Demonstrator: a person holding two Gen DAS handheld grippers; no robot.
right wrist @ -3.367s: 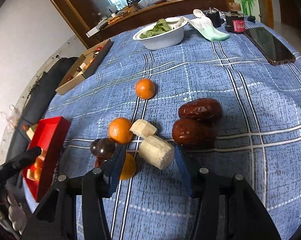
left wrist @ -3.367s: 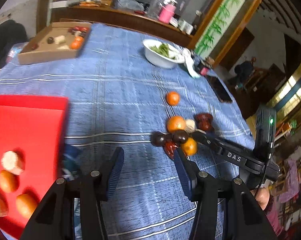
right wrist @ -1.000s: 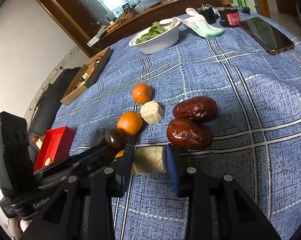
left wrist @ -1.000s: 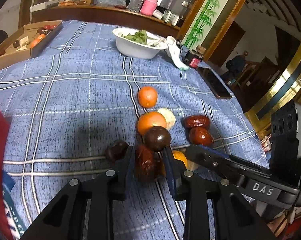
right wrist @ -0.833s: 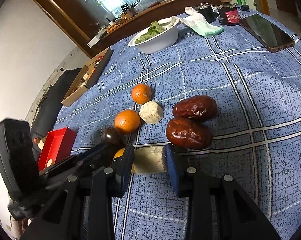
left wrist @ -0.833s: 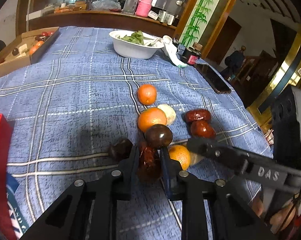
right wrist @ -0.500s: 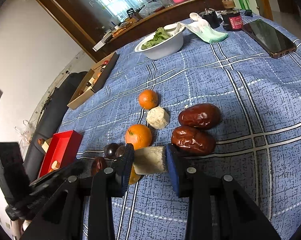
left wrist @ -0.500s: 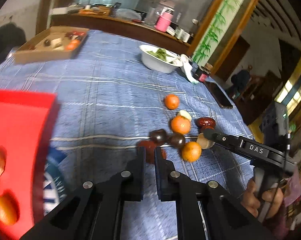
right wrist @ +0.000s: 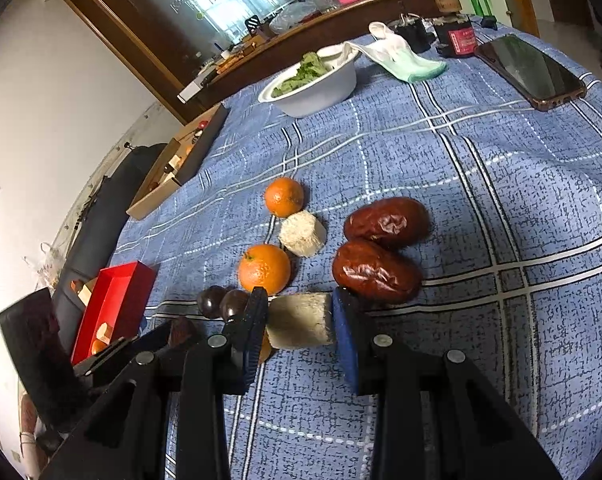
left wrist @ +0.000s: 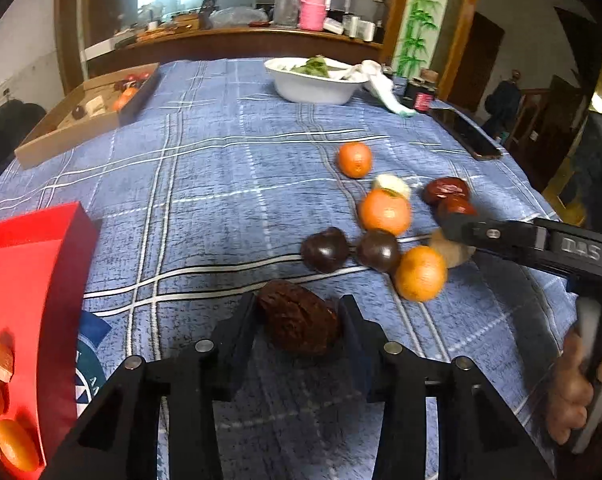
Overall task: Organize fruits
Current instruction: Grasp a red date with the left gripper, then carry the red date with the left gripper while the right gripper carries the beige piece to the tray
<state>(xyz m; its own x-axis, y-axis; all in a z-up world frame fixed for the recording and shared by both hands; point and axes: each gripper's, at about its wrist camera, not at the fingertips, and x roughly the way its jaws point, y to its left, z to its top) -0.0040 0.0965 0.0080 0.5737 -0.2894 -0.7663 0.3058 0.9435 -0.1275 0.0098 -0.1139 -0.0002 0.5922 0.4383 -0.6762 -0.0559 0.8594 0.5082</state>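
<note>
Wrinkled brown date (left wrist: 297, 323): your left gripper (left wrist: 299, 326) fingers clamp it across middle, above blue-check surface (left wrist: 205, 184); soft, light, so squeeze gently. Pale cut stalk piece (right wrist: 299, 321): your right gripper (right wrist: 301, 322) fingers pinch its 2 flat ends; looks stiff, fibrous, low slip risk. Left, red box (left wrist: 29, 280) holds sorted pieces. Beyond: 3 oranges, dark round fruits, 2 dates loose.

We see a lived-in home dining room; behind the blue checked tablecloth (left wrist: 221, 168), a cluttered wooden sideboard (left wrist: 237, 42) below a window.
</note>
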